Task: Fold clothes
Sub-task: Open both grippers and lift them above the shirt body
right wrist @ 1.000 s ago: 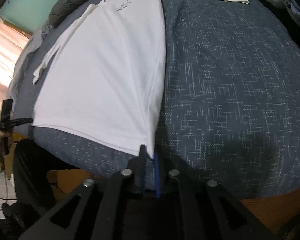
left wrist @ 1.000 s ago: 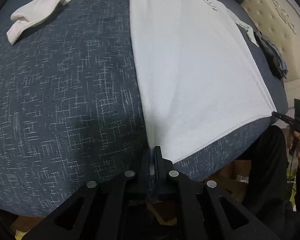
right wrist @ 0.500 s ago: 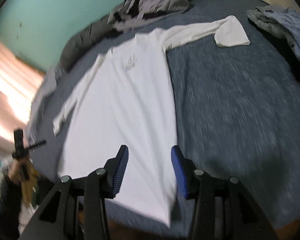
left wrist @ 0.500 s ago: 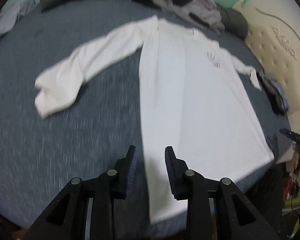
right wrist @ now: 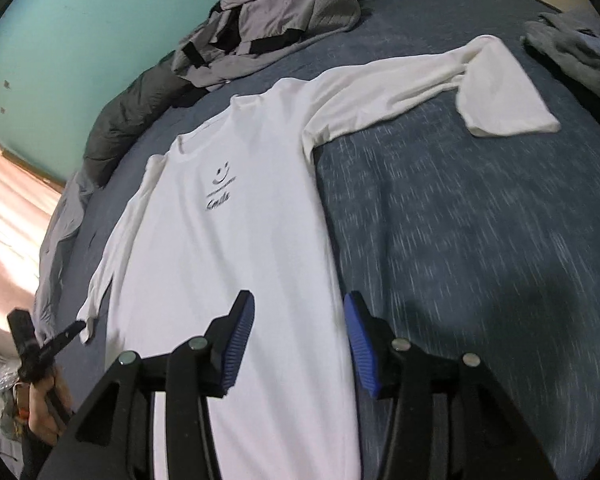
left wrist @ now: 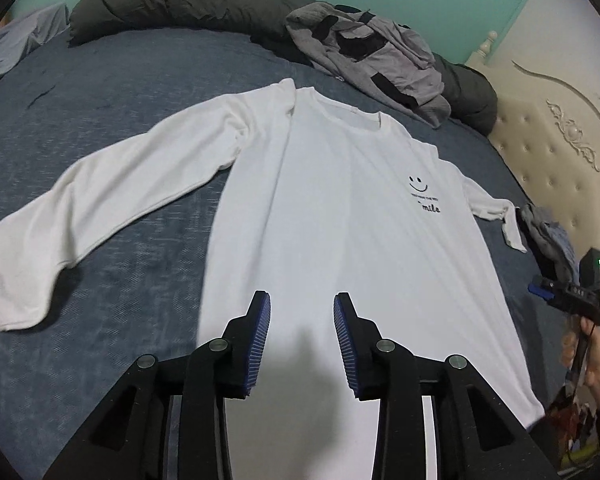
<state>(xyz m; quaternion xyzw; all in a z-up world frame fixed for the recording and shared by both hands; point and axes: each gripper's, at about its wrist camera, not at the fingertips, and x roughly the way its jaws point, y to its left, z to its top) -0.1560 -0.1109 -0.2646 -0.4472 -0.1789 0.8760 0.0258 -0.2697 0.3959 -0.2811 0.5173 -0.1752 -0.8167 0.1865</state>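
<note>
While a white long-sleeved shirt lies face up and flat on a dark blue bedspread, both pairs of tongs hover above its hem end, pointing down and forward along its length. The shirt's long axis runs straight away from the tongs, hem nearest and collar farthest, with a small smiley print on the chest. The left gripper sits over the hem, near the shirt's left side edge, its jaws opening with nothing between them. Beyond it and to its left, one sleeve stretches out sideways across the bedspread, well apart from the body of the shirt. The right gripper hangs above the shirt's opposite side edge, jaws also opening and empty. Ahead of it and to its right, the other sleeve reaches outward, its cuff end doubled back. Each sleeve lies on the side of its own hand, so the left hand seems nearer the first and the right hand nearer the second. A crumpled grey garment lies past the collar.
</note>
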